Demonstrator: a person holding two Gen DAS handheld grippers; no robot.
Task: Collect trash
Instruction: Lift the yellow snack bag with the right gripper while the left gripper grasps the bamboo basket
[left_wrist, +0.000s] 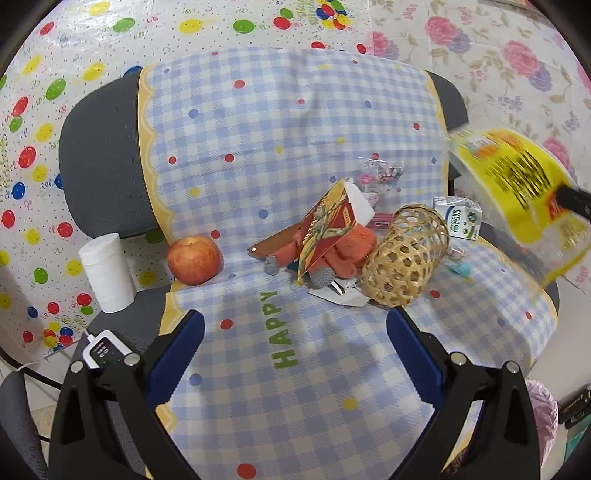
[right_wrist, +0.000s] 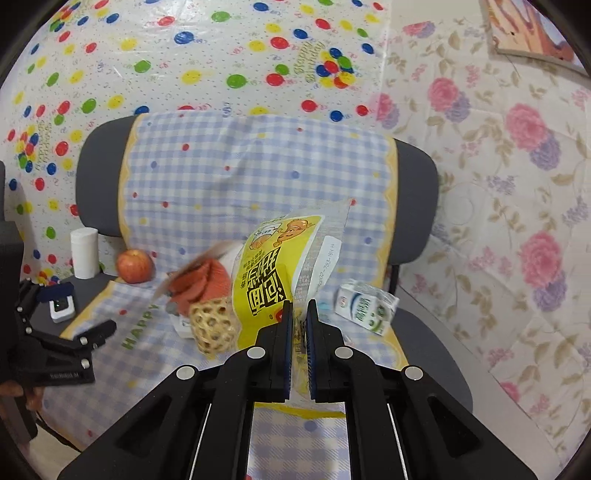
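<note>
1. Chair (left_wrist: 99, 155) first: it carries everything, draped in a checked cloth (left_wrist: 280, 369), so treat its seat as your whole working area and keep the load above it until you know where the trash goes. No bin is clearly in view in either camera.
2. Yellow wrapper (right_wrist: 273, 273) next: your right gripper (right_wrist: 300, 314) has its jaws pinched nearly together on the wrapper's lower edge, and the bag hangs lifted above the seat, over the wicker basket (right_wrist: 214, 325). Hold that pinch firm; thin film slips easily, I judge.
3. Carry it smoothly, since the loose top will likely flap and could brush the milk carton (right_wrist: 369, 306) or the tilted red box (left_wrist: 332, 225) leaning on the orange plush toy (left_wrist: 351, 247).
4. Your left gripper (left_wrist: 295, 354) sits low over the cloth with its jaws wide apart and nothing between them; keep it clear of the right hand's path.
5. Leave the apple (left_wrist: 194, 260) and the paper roll (left_wrist: 107, 273) alone; they do not look like trash.
6. Crumpled clear wrapper (left_wrist: 380, 173) behind the box looks a likely later pick.
</note>
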